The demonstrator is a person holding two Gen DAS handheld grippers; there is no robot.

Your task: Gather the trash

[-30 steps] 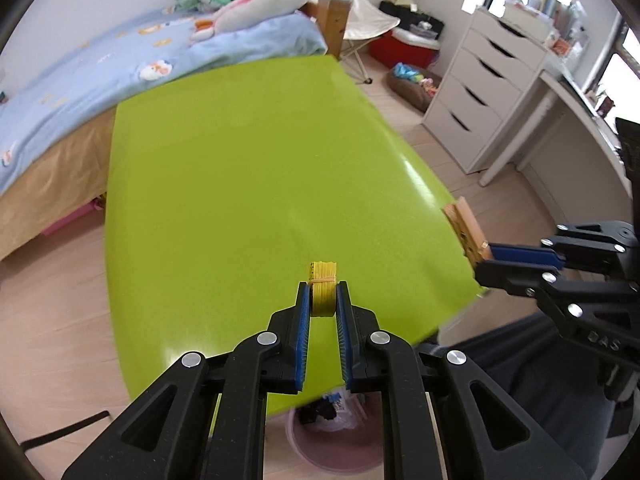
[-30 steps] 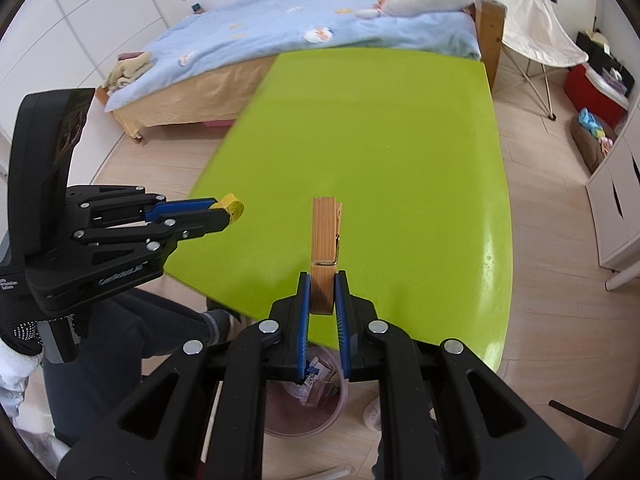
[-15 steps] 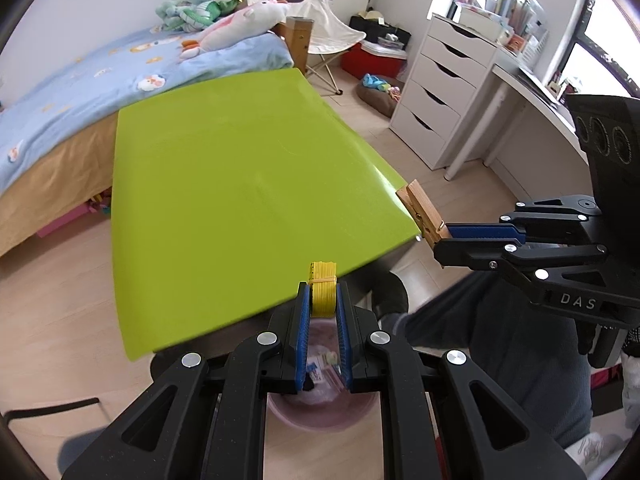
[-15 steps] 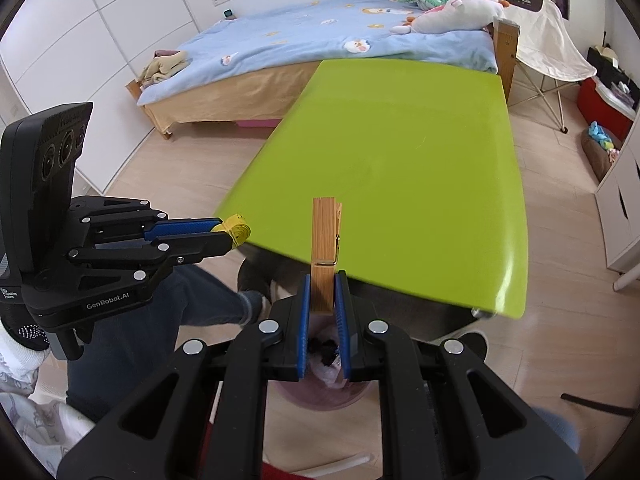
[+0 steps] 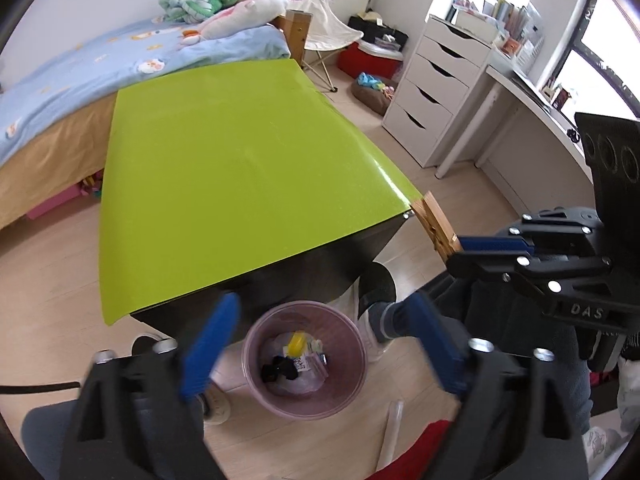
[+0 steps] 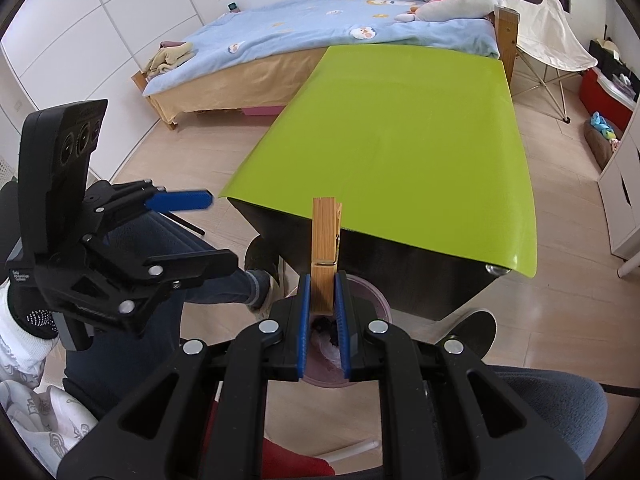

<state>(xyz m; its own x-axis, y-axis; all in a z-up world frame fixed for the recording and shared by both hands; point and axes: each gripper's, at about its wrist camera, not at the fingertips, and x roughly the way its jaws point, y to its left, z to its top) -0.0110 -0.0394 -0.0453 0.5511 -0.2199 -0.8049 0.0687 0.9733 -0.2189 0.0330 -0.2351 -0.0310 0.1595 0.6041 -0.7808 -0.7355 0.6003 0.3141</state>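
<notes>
My left gripper (image 5: pixel 316 344) is open wide and empty, right above a pink trash bin (image 5: pixel 352 388) on the floor. A yellow piece (image 5: pixel 297 343) lies inside the bin among other scraps. My right gripper (image 6: pixel 323 292) is shut on a wooden clothespin (image 6: pixel 325 240), held upright above the bin (image 6: pixel 378 298), which is mostly hidden behind it. The clothespin also shows in the left wrist view (image 5: pixel 436 228), and the left gripper shows in the right wrist view (image 6: pixel 192 228).
A lime green table (image 5: pixel 240 168) with a dark underside stands just beyond the bin. A bed (image 6: pixel 320 40) lies behind it. White drawers (image 5: pixel 432 92) and a desk are at the right. The person's legs and feet are beside the bin.
My left gripper has opened and let go of the yellow piece, which now lies in the bin. Both grippers have moved back from the table to over the bin.
</notes>
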